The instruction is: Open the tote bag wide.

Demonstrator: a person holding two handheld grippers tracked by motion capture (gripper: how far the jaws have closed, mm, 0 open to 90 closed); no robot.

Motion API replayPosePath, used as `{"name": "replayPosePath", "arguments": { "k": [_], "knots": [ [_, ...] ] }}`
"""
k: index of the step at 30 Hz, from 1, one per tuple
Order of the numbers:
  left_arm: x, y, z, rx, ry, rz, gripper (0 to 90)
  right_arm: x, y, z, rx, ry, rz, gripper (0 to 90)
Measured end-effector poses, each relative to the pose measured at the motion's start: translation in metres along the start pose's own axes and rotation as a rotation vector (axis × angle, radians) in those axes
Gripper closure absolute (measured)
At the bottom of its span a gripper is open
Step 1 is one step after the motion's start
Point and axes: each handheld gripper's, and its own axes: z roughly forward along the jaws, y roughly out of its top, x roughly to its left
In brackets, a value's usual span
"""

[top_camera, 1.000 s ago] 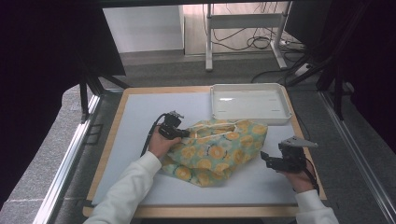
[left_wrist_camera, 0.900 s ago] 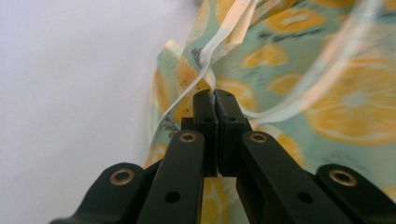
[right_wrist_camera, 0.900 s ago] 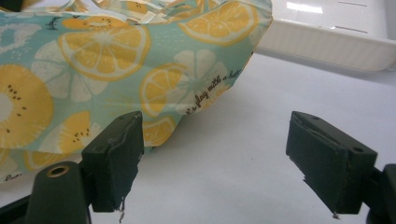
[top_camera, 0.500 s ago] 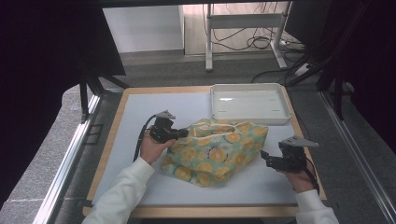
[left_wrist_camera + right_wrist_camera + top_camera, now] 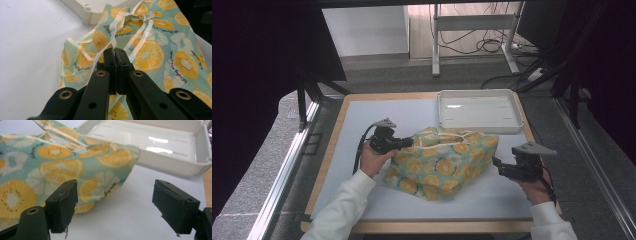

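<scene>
1. While the left gripper (image 5: pixel 404 143) rests at the left edge of the fabric bag (image 5: pixel 444 162), its jaws are pressed together on a pale strap (image 5: pixel 105 51) of that bag, as the left gripper view shows.
2. From above, the bag, which has an orange and kiwi slice print on a teal ground, lies crumpled in the middle of the white table mat (image 5: pixel 352 130), between the two grippers.
3. Its far edge is very near the front wall of the white plastic tray (image 5: pixel 477 109), which stands at the far right of the mat; I cannot tell if they touch.
4. The pale strap runs from the closed jaws up over the cloth toward the tray corner (image 5: pixel 87 12).
5. The right gripper (image 5: pixel 498 166) is just beside the right end of the bag, and its jaws are wide apart with nothing between them.
6. Seen from the right gripper view, the bag (image 5: pixel 50 167) is in front of the left jaw and the tray (image 5: pixel 160 147) is behind it, with bare mat between the two pads.
7. One hand (image 5: pixel 373 159) in a white sleeve holds the left gripper, and the other hand (image 5: pixel 537 191) holds the right one near the front right of the mat.
</scene>
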Motion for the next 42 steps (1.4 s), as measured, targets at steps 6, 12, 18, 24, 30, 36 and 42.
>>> {"name": "replayPosePath", "arguments": {
  "k": [6,12,18,24,30,36,42],
  "knots": [
    [0.002,0.001,-0.004,-0.009,0.0,-0.002,89.5,0.0,0.018,0.001,-0.022,-0.005,-0.014,22.1],
    [0.001,0.001,-0.004,-0.01,-0.013,0.001,89.5,0.006,0.05,0.019,-0.007,0.007,-0.053,22.6],
    [0.0,0.002,-0.004,-0.013,-0.018,0.003,89.5,0.01,0.07,0.054,0.075,0.034,-0.093,23.9],
    [0.0,0.002,-0.005,-0.018,-0.024,-0.006,89.5,0.006,0.078,0.074,0.131,0.05,-0.113,25.4],
    [0.001,0.002,-0.004,-0.017,-0.033,-0.014,89.5,-0.001,0.078,0.084,0.158,0.048,-0.106,27.3],
    [0.001,0.002,-0.005,-0.02,-0.033,-0.012,89.4,-0.004,0.079,0.09,0.172,0.055,-0.1,29.1],
    [0.002,0.002,-0.005,-0.017,-0.039,-0.019,89.3,-0.003,0.081,0.101,0.214,0.084,-0.124,30.3]
  ]
}}
